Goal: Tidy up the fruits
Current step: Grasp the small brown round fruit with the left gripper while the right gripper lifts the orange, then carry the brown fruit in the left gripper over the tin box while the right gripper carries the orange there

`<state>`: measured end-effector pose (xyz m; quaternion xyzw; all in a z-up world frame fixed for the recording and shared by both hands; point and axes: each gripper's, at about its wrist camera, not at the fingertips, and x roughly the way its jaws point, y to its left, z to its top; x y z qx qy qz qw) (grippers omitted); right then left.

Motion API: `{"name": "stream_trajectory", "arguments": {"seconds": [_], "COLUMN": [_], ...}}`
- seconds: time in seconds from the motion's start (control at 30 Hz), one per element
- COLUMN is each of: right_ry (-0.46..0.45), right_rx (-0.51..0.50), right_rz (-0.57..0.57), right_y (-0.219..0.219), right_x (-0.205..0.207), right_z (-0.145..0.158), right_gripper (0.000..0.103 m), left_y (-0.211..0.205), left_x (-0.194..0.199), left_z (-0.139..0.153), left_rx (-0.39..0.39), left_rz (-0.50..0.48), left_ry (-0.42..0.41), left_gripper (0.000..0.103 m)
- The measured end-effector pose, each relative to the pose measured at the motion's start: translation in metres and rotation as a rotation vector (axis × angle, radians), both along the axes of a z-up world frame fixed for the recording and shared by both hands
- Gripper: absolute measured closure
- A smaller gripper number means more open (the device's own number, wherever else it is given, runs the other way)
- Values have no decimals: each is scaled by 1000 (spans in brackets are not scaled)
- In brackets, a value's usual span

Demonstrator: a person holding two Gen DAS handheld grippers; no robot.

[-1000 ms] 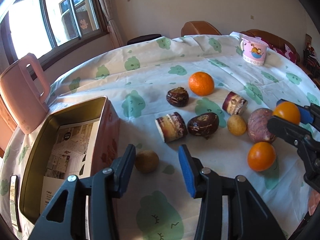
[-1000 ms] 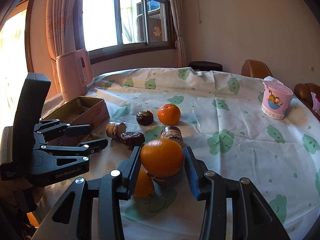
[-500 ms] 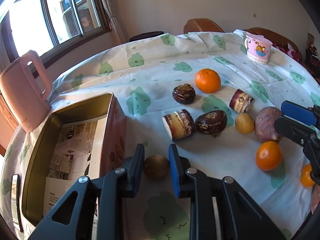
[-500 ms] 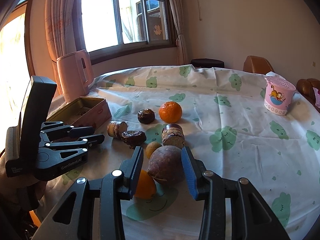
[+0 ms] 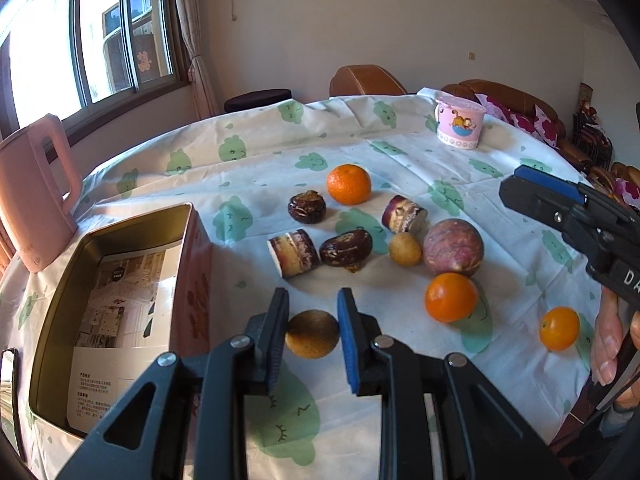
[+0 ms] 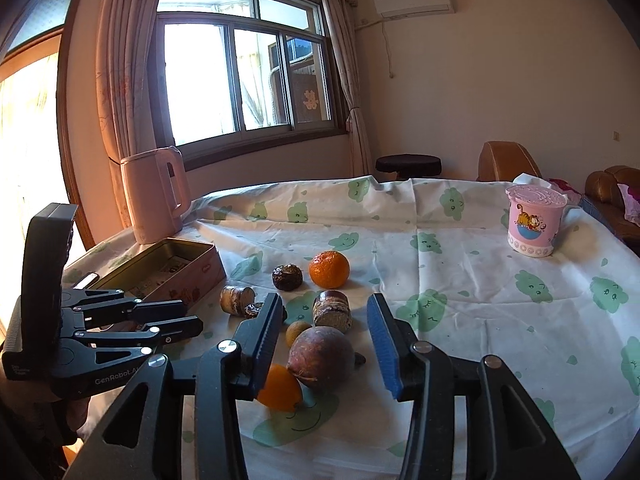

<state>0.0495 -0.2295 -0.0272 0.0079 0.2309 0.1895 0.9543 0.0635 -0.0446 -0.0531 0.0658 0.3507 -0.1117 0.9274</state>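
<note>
Left gripper (image 5: 313,332): clamped tight on a small brown round fruit (image 5: 312,334), just beside the tin.
Right gripper (image 6: 326,336): jaws opening, nothing pinched, purple round fruit (image 6: 321,358) on the cloth between them.
Open tin box (image 5: 120,300): left of the fruit, printed paper inside.
Loose fruit: three oranges (image 5: 451,297), dark pieces, all spread on the tablecloth (image 5: 400,152).

the tablecloth (image 5: 400,152) is white with green cloud faces. 3 oranges are bright orange, the nearest (image 5: 451,297) beside a mottled purple-red fruit (image 5: 453,247). the small round fruit (image 5: 312,333) is tan-brown. the tin (image 5: 188,280) is pink outside, gold inside. the cup (image 5: 460,127) and kettle (image 5: 32,196) are pink.
</note>
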Motion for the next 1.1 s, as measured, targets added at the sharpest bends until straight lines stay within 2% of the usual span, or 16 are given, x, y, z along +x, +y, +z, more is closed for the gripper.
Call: {"name": "stream_trajectory", "arguments": {"seconds": [0.23, 0.5, 0.57, 0.83, 0.87, 0.93, 1.1], "right_ry": [4, 93, 109, 147, 152, 145, 145], "right_rx": [-49, -172, -138, -158, -156, -152, -131], "right_rz": [-8, 43, 66, 93, 94, 88, 100], "right_y": [-18, -26, -31, -26, -27, -29, -29], "right_x": [-24, -64, -68, -68, -68, -70, -68], "right_z": [-4, -44, -47, -59, -61, -62, -61], "right_gripper": [53, 53, 53, 53, 54, 63, 65], "left_y": [-5, -1, -1, 0, -1, -1, -5], "left_x": [-10, -21, -19, -13, -13, -13, -18], "left_z": [-6, -6, -10, -22, -22, -23, -24], "left_rx": [-19, -48, -49, -38, -32, -25, 0], "left_rz": [-10, -16, -16, -4, -3, -1, -18], "left_ry": [4, -14, -1, 59, 60, 63, 55], "left_gripper": [77, 77, 77, 75, 75, 75, 76]}}
